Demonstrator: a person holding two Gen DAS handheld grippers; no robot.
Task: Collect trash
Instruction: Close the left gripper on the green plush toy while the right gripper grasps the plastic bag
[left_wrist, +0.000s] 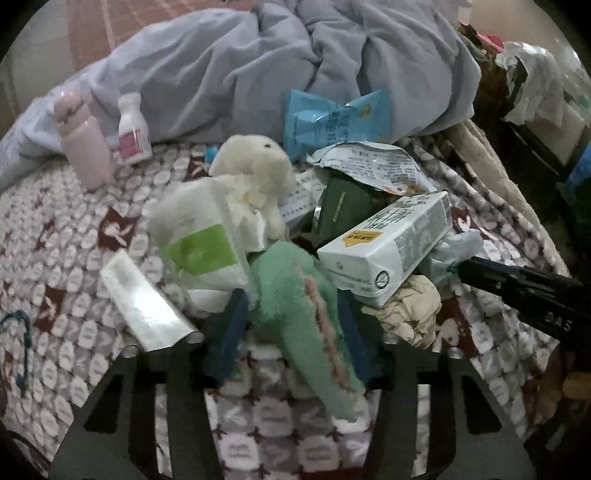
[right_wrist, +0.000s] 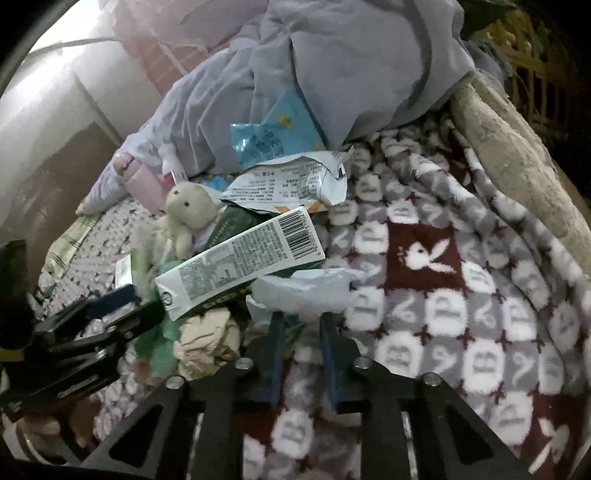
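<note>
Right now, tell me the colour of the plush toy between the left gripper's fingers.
Mint green plush toy, clearest in the left wrist view.

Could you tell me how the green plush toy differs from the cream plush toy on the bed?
The green plush toy is long, mint green with a pinkish ridge, and lies stretched out between the fingers of the left hand-held gripper. The cream plush toy is rounder, off-white with dark eyes, and rests further back against a white-and-green packet, with no gripper around it. Both are soft, fuzzy toys lying among wrappers on the patterned blanket.
</note>
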